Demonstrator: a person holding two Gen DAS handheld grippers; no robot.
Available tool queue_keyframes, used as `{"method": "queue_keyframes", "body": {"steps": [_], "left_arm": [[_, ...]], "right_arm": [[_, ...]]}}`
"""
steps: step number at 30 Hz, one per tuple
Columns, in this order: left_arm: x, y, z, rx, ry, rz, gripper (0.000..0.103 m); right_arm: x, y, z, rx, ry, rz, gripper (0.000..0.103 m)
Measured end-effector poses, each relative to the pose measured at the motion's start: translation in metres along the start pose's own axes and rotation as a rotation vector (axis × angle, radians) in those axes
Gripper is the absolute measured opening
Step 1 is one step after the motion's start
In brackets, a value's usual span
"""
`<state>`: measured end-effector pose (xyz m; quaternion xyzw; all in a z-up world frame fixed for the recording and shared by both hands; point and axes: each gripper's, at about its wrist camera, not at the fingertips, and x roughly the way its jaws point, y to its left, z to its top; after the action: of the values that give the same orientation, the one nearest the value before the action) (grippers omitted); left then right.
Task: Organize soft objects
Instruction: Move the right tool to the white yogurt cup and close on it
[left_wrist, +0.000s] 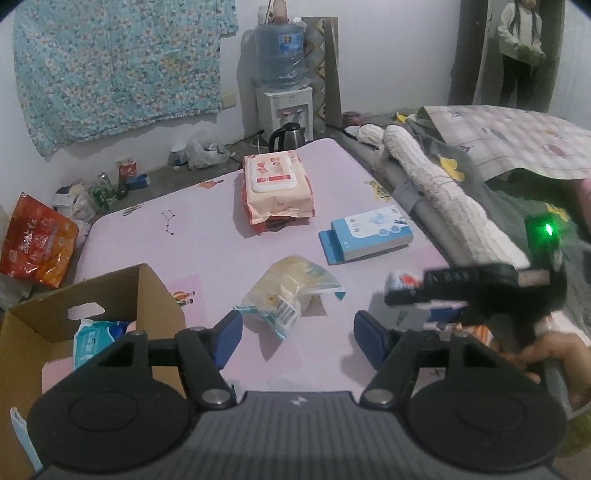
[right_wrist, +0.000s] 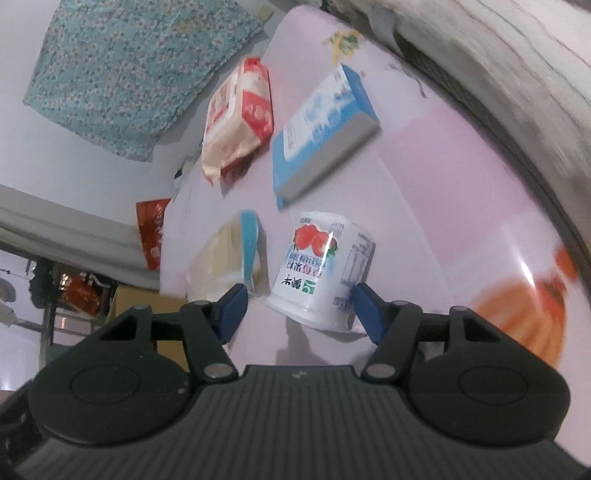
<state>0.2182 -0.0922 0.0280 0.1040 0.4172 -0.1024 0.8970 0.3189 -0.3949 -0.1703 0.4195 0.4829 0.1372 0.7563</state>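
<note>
On the pink mat (left_wrist: 207, 243) lies a crumpled yellowish soft pack (left_wrist: 291, 291). My left gripper (left_wrist: 297, 332) hovers just short of it, open, blue pads clear of it. An orange wipes pack (left_wrist: 277, 188) and a blue box (left_wrist: 369, 232) sit farther back. At the left, an open cardboard box (left_wrist: 110, 295) holds a blue wipes pack (left_wrist: 94, 336). A white strawberry yogurt cup (right_wrist: 325, 269) stands upside down between the fingers of my right gripper (right_wrist: 299, 314). The right pad is at its side. The left pad (right_wrist: 232, 310) stands apart, so the gripper is open.
Rolled white bedding (left_wrist: 436, 184) and a checked blanket (left_wrist: 517, 136) bound the mat's right side. A water dispenser (left_wrist: 284, 110) and a kettle (left_wrist: 288, 136) stand at the back wall. A red bag (left_wrist: 37, 240) lies on the floor, left. A person (left_wrist: 519, 48) stands in the doorway.
</note>
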Motion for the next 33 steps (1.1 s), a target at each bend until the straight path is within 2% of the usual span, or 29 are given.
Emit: {"method": "queue_keyframes", "body": {"steps": [10,13,14,15,17,20,21,23,28,30,33], "left_arm": [[-0.029,-0.006,-0.023,0.005,-0.038,-0.053,0.071],[-0.027,-0.006,-0.028,-0.001,-0.03,-0.054,0.071],[-0.026,-0.005,-0.03,-0.007,-0.023,-0.055,0.071],[-0.025,-0.004,-0.031,-0.012,-0.018,-0.057,0.071],[-0.023,-0.001,-0.034,-0.023,-0.01,-0.061,0.071],[-0.025,0.002,-0.037,-0.034,-0.014,-0.059,0.071],[-0.026,0.003,-0.037,-0.037,-0.016,-0.059,0.071],[-0.029,0.005,-0.039,-0.041,-0.018,-0.058,0.071],[-0.034,0.005,-0.042,-0.045,-0.023,-0.054,0.073],[-0.035,0.006,-0.043,-0.044,-0.023,-0.054,0.073],[-0.035,0.005,-0.044,-0.044,-0.02,-0.056,0.074]], "right_arm": [[-0.054,-0.033,-0.067,0.099,0.129,0.061,0.061],[-0.067,-0.044,-0.086,0.168,0.17,0.099,0.039],[-0.07,-0.049,-0.092,0.205,0.185,0.13,0.039],[-0.074,-0.053,-0.096,0.226,0.187,0.135,0.039],[-0.083,-0.051,-0.103,0.195,0.158,0.112,0.039],[-0.094,-0.046,-0.106,0.159,0.125,0.125,0.043],[-0.097,-0.043,-0.106,0.131,0.116,0.124,0.045],[-0.106,-0.034,-0.108,0.042,0.083,0.092,0.055],[-0.122,-0.005,-0.112,-0.258,0.017,-0.012,0.069],[-0.129,0.009,-0.119,-0.441,0.007,-0.065,0.079],[-0.128,0.03,-0.139,-0.736,0.032,-0.142,0.087]]}}
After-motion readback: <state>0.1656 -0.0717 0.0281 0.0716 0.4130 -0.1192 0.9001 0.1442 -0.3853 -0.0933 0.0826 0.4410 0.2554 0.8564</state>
